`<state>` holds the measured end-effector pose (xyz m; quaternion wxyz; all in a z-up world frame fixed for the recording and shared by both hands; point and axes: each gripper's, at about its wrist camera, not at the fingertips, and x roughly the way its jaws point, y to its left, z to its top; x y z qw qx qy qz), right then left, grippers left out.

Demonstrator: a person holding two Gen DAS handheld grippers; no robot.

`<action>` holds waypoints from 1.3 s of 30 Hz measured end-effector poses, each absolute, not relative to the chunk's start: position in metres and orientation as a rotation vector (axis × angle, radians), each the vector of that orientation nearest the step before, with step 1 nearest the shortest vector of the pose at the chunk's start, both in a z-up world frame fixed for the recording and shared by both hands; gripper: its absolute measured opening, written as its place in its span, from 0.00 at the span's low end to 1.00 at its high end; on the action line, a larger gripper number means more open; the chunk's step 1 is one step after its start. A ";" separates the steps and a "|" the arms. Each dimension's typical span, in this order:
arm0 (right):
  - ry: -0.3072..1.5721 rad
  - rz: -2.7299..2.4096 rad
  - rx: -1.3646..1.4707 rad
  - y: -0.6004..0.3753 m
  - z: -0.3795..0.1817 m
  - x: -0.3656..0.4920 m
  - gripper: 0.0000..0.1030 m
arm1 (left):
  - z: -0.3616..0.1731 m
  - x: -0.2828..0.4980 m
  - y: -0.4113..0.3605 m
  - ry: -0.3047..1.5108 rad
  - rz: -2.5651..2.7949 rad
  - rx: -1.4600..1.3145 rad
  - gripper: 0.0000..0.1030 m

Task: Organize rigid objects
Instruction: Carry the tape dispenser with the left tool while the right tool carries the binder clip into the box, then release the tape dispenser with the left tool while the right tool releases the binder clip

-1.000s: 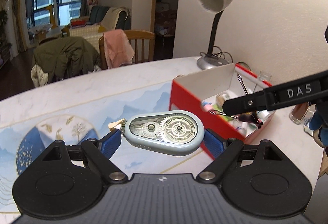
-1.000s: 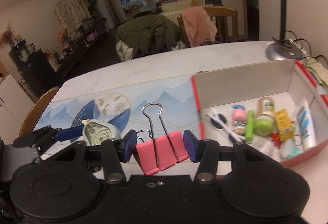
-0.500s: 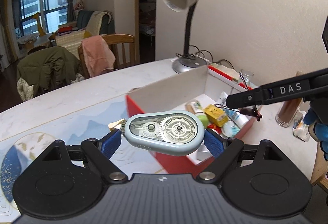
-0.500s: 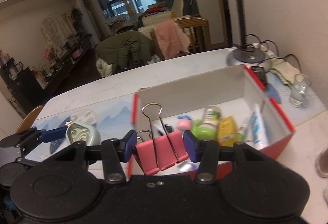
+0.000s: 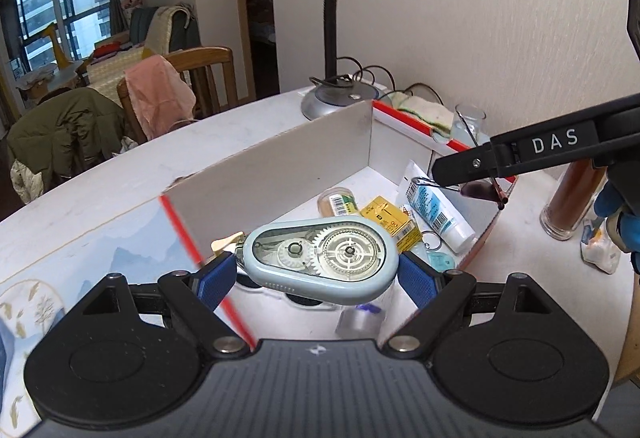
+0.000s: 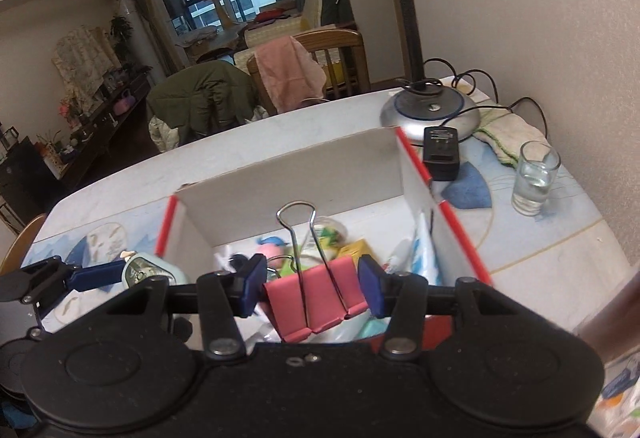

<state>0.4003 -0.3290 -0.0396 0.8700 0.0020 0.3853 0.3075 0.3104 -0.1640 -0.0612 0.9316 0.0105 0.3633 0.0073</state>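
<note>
Tape dispenser, centre of left view, pinched between left gripper pads above box interior. Pink clip, lower centre of right view, clamped in right gripper over same box. Box already crowded: tube, yellow packet, bottle. Risks, as judged: early release near red rim drops dispenser outside; grippers close together, possible collision; glass, right, near enough to knock.

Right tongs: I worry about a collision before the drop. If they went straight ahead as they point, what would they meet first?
Probably the box's white far wall, judging by the right tongs holding the pink binder clip over the box; depth is unclear.
</note>
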 end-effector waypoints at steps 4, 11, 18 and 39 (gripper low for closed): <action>0.825 0.632 0.002 -0.329 -0.047 0.419 0.48 | -0.072 0.335 -0.170 0.781 0.014 0.035 0.85; 0.879 0.610 -0.024 -0.317 -0.069 0.451 0.48 | -0.088 0.373 -0.171 0.852 0.039 0.040 0.85; 0.916 0.606 -0.079 -0.298 -0.086 0.471 0.48 | -0.101 0.408 -0.163 0.916 0.091 0.031 0.85; 0.994 0.609 -0.119 -0.288 -0.106 0.479 0.49 | -0.121 0.437 -0.149 1.080 0.079 -0.053 0.86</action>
